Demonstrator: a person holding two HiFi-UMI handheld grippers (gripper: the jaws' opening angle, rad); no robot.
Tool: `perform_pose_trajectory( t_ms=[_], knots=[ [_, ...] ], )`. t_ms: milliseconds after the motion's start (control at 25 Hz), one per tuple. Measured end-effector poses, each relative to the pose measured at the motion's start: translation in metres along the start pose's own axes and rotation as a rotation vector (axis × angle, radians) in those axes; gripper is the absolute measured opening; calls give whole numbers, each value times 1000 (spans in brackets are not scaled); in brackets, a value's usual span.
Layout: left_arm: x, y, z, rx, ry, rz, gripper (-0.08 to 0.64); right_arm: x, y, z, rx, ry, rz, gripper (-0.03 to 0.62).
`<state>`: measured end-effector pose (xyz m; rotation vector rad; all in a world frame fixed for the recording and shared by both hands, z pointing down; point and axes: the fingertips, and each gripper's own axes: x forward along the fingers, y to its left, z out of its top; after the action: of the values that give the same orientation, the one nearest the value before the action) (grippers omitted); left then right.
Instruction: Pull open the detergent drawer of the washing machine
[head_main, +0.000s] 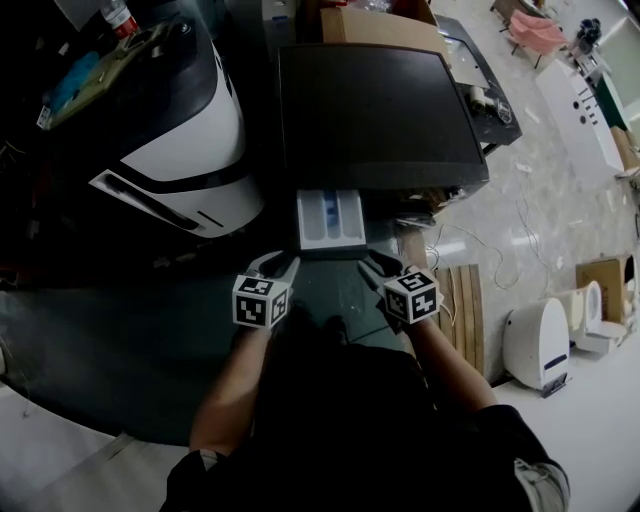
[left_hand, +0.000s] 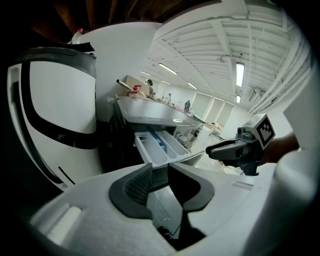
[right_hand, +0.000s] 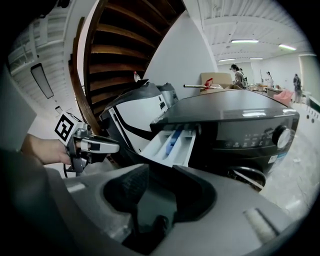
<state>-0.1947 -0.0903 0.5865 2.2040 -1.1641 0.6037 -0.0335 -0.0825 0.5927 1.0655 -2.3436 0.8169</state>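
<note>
The detergent drawer stands out from the near face of the washing machine, at its upper left corner. Its white compartments and blue insert are exposed, so judge the pull as largely done.

The left gripper sits just near of the drawer's left front corner. Its jaws stand a narrow gap apart with nothing between them. The right gripper sits just near of the right front corner. Its jaws stand wider apart and are likewise empty. Neither appears to touch the drawer.

Handling: expect a light, rigid moulded-plastic tray running on a slide. The smooth front panel is likely slippery against the pads. Take hold at the lip of the front panel, near its middle, and pull straight toward you. An off-centre or twisted pull may bind the slide. Expect a hard stop at full extension; do not force past it.
</note>
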Motion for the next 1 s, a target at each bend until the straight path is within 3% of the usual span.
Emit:
perform_pose_trajectory(
  t_ms=[720,1000],
  knots=[
    [-40,41,89,109,-159,-18,80,18,14,97,-35,-136,-50,126],
    [-56,58,126,94,-232,19,66,14,16,129,-75,-164,-30,110]
  ],
)
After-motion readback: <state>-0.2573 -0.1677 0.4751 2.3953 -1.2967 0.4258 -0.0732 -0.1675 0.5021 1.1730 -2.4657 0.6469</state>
